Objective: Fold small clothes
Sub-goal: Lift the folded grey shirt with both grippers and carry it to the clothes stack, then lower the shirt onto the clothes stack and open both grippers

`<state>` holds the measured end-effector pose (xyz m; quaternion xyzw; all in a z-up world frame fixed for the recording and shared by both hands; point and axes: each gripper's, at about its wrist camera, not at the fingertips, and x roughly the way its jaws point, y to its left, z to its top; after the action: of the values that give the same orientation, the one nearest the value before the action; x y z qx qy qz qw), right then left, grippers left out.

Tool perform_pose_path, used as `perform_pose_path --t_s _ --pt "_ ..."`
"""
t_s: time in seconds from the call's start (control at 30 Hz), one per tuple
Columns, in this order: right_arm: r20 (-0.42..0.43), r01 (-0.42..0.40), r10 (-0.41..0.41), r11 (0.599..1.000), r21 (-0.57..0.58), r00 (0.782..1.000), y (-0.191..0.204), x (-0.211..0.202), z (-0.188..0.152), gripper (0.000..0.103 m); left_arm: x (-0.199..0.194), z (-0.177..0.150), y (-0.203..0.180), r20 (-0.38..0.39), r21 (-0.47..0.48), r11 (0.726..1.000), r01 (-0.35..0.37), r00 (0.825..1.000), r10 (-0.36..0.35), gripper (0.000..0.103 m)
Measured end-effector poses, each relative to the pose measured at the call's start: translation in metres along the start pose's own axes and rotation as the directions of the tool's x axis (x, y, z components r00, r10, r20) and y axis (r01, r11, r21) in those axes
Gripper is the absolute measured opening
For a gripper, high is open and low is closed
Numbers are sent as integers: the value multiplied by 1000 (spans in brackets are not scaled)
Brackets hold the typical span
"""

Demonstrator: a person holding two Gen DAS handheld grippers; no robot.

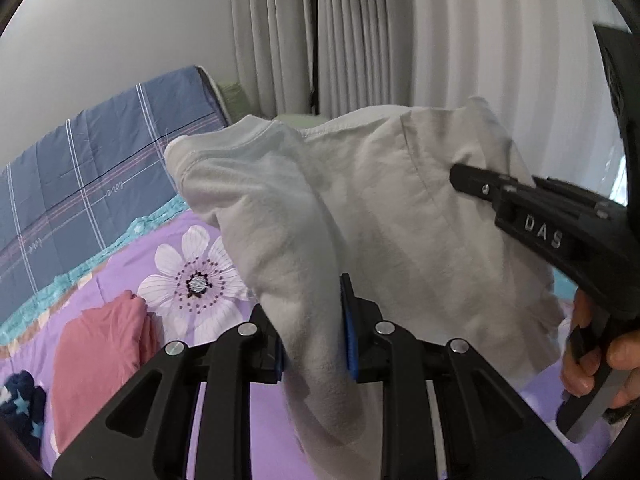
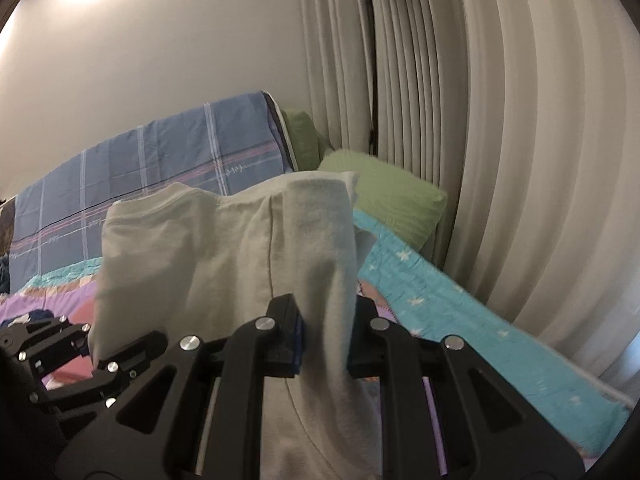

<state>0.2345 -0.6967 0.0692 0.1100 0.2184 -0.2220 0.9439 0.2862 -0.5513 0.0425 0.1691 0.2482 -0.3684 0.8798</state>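
A small cream-white garment [image 1: 380,208] hangs in the air above the bed, stretched between both grippers. In the left wrist view my left gripper [image 1: 310,320] is shut on a bunched fold of it, cloth filling the gap between the blue pads. My right gripper [image 1: 460,178] comes in from the right, held by a person's hand [image 1: 624,352], with its tip against the garment's far side. In the right wrist view the garment [image 2: 224,260] passes between the jaws of my right gripper [image 2: 326,332], which is shut on it. My left gripper [image 2: 120,360] shows at the lower left, at the cloth's edge.
Below lie a purple floral bedsheet [image 1: 192,276], a folded pink garment [image 1: 100,360] and a dark blue starred one [image 1: 20,404]. A blue plaid quilt [image 1: 100,168] stands at the back. Green pillows [image 2: 392,204], a turquoise starred blanket [image 2: 460,312] and curtains [image 2: 520,120] are on the right.
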Motion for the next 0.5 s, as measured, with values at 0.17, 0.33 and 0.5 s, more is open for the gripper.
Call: perform_pose_path --t_s 0.17,0.33,0.5 --pt "-85 210 -211 977 -30 974 -2 59 -29 47 48 -33 1 -34 93 978 -189 981 193 55" --pt "-343 291 -337 940 -179 877 -11 111 -91 48 72 -73 -8 -118 183 975 -126 982 149 67" --pt "-339 319 -387 917 -240 857 -6 117 -124 48 80 -97 -22 -127 206 965 -164 973 193 69"
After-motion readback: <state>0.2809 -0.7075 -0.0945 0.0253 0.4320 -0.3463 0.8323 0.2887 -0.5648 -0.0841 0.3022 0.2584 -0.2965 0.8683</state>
